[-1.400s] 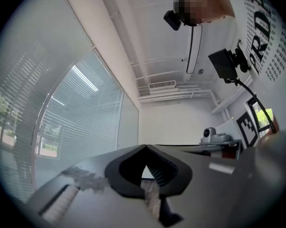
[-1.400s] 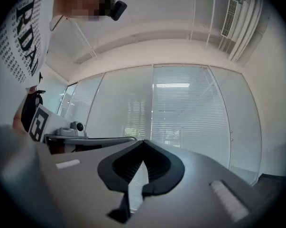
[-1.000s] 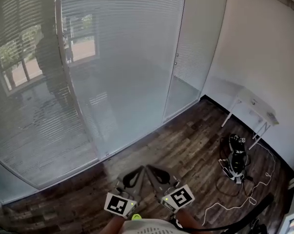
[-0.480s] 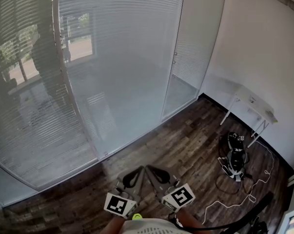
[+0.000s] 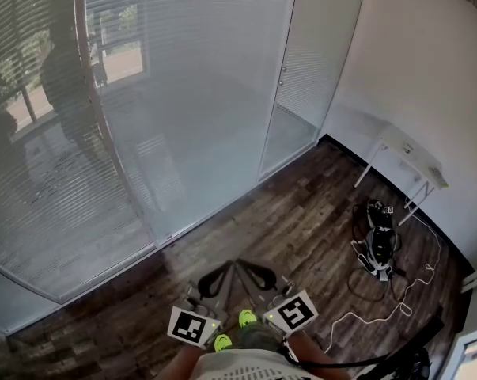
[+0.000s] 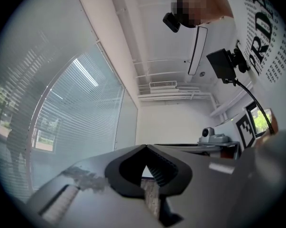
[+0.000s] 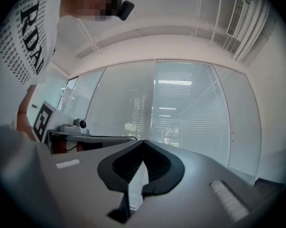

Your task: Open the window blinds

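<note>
Head view: window blinds (image 5: 198,77) ahead, slats closed, spanning glazed wall from left edge to corner. Small white desk (image 5: 408,161) against right wall; dark bag (image 5: 378,248) and white cables (image 5: 380,311) on wooden floor (image 5: 293,220) below it, well apart from you. Open floor runs up to blinds. Your left hand-held gripper (image 5: 225,269) and right hand-held gripper (image 5: 247,267) sit low, side by side, aimed at blinds, well short. Both jaw pairs pressed together, holding nothing.

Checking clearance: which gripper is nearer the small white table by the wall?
Right. The right gripper sits toward the white table; the left gripper is on its far side, toward the blinds.
</note>
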Tool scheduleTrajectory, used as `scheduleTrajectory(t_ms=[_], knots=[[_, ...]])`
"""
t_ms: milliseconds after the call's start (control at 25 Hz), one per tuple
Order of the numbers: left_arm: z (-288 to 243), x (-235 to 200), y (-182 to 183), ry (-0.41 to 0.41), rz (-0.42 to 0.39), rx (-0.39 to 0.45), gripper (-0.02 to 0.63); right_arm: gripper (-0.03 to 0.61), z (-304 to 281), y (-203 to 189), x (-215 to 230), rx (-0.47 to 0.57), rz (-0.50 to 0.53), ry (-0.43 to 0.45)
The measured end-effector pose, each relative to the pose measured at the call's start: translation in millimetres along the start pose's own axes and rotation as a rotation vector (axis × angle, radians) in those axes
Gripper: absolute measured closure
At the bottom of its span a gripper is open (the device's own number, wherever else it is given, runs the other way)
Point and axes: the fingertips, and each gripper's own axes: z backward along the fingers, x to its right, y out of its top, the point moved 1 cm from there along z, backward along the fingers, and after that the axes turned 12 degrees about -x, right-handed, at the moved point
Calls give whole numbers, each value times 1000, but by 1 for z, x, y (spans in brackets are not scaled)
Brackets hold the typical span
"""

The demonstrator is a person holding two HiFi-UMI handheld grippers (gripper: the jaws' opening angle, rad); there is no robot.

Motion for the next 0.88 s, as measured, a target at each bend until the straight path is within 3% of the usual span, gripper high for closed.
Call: scheduleTrajectory(t_ms=[320, 640, 880], knots=[[-34, -12, -3, 4, -13, -5, 623, 571, -12, -3, 33, 20, 15, -16], [-96, -24, 8, 5, -42, -2, 623, 571, -25, 2, 95, 58, 25, -19], [-169, -28, 3, 24, -43, -22, 623, 571, -29, -8, 167, 45, 27, -21]])
